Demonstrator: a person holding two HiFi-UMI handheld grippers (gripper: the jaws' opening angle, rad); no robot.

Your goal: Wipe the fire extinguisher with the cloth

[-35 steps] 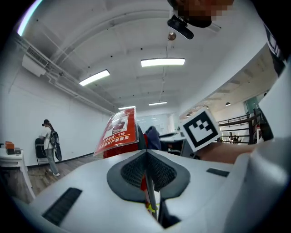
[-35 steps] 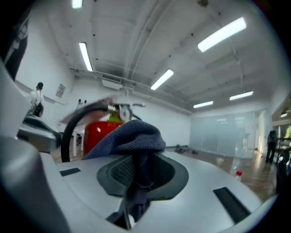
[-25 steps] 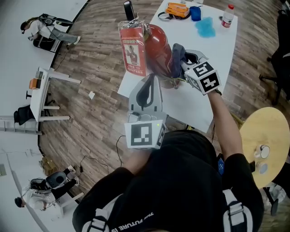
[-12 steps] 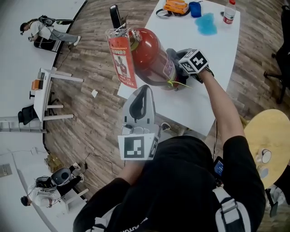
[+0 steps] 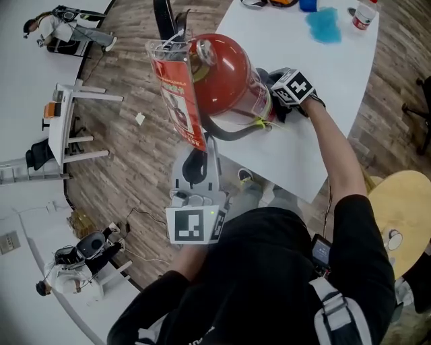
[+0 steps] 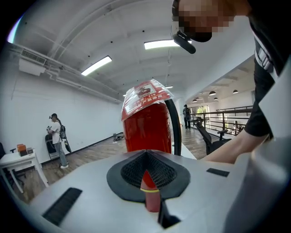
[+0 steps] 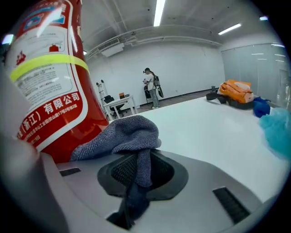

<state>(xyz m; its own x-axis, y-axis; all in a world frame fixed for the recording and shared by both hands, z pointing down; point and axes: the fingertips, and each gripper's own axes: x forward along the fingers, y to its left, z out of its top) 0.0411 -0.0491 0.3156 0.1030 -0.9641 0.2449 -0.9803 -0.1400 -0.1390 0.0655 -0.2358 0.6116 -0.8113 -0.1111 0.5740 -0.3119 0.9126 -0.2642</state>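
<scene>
A red fire extinguisher leans over the near edge of the white table, with a red tag hanging from its top and a black hose beneath. My left gripper is below it. In the left gripper view the left gripper is shut on a narrow red part with a yellow band, and the extinguisher rises just ahead. My right gripper is shut on a grey cloth. In the right gripper view that cloth lies bunched against the extinguisher's labelled body, and the right gripper pinches its tail.
At the table's far end lie a blue cloth, a bottle and an orange item. A round yellow stool stands at the right and a small white desk at the left. A person stands in the background.
The extinguisher's top has swung toward me and looms larger. My right gripper has slid the cloth along the red body. My left gripper sits lower in the view.
</scene>
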